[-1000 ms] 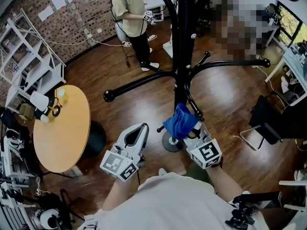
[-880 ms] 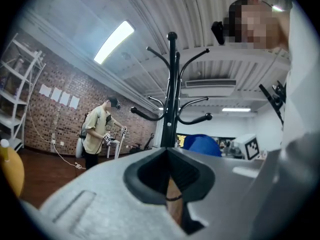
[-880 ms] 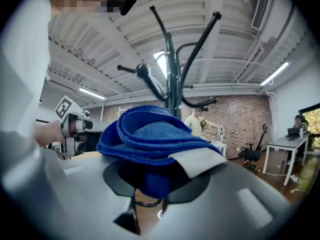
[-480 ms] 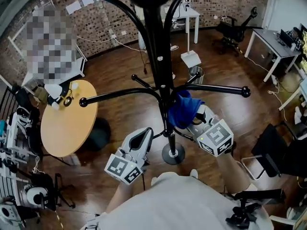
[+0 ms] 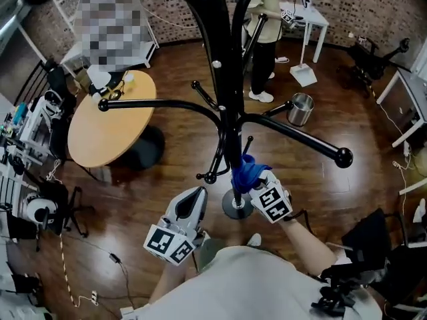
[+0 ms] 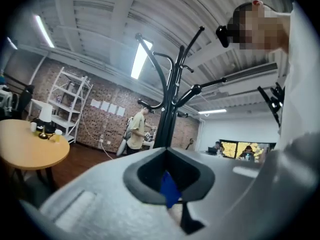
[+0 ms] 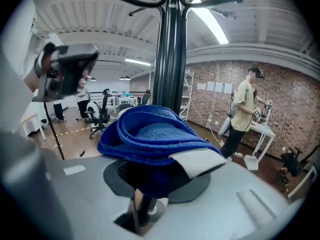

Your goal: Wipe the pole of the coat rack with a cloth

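The black coat rack pole [image 5: 230, 112] rises from a round base [image 5: 235, 207] on the wood floor. My right gripper [image 5: 253, 182] is shut on a folded blue cloth [image 5: 248, 172], which is pressed against the low part of the pole just above the base. In the right gripper view the cloth [image 7: 150, 134] covers the jaws and the pole [image 7: 170, 59] stands right behind it. My left gripper [image 5: 195, 197] hangs left of the base, shut and empty, not touching the pole. In its own view the pole [image 6: 167, 119] stands ahead, beyond its shut jaws.
Long rack arms with ball ends reach out right [image 5: 343, 157] and left [image 5: 103, 105] at about chest height. A round wooden table [image 5: 110, 125] stands to the left. A metal bucket [image 5: 300, 109] and a standing person [image 5: 263, 39] are beyond the rack.
The right gripper has slid the blue cloth down the pole, from near the branch arms to just above the base. The head view has swung round. The left gripper stays shut beside the base.
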The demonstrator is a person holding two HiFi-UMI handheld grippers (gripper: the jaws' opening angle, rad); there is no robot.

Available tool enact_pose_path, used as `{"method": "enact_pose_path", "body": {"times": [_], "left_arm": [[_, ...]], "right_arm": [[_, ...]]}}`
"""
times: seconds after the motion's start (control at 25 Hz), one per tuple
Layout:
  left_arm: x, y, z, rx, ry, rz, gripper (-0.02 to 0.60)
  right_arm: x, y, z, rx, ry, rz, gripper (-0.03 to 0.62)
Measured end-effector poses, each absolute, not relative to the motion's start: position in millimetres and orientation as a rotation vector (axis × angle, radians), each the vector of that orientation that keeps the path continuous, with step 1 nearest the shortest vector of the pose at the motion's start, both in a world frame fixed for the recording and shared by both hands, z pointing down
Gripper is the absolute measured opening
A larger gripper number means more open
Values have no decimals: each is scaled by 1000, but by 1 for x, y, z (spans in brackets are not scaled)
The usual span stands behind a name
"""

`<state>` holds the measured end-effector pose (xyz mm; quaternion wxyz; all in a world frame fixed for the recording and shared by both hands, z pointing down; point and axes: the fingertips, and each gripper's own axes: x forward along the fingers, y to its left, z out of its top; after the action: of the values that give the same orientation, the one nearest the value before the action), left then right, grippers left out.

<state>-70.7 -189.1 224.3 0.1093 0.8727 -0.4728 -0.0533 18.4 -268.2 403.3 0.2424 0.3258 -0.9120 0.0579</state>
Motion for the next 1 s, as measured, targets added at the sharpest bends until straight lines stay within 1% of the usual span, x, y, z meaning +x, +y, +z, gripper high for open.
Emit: {"method": "enact_pose_path", "body": {"times": [0.12,0.28,0.4,0.6,0.68,0.84,1.0], "left_arm": [[-85,-170,242,2492,-1454,-122,2],[-106,-156,246,2446,-1525,-117,2],[-118,-141,229,2484,-1544,-148,2],[-145,-130,223,2495,-1543,-174,2],[-146,-126,221,2512,-1543,-195,2],[-130,-130,212,2621,-1490,-202,2],[-114,-138,210,2663,-1443,-205,2]], "right_arm": [[17,-275,430,917,-2504,203,103],[17,-280,418,972,-2529,207,104],[25,-264,375,1053,-2636,194,103],[47,-207,255,1181,-2848,36,103],[61,-182,226,1236,-2854,-7,103],[86,-148,208,1319,-2866,5,103],[87,-127,220,1314,-2900,69,103]]}}
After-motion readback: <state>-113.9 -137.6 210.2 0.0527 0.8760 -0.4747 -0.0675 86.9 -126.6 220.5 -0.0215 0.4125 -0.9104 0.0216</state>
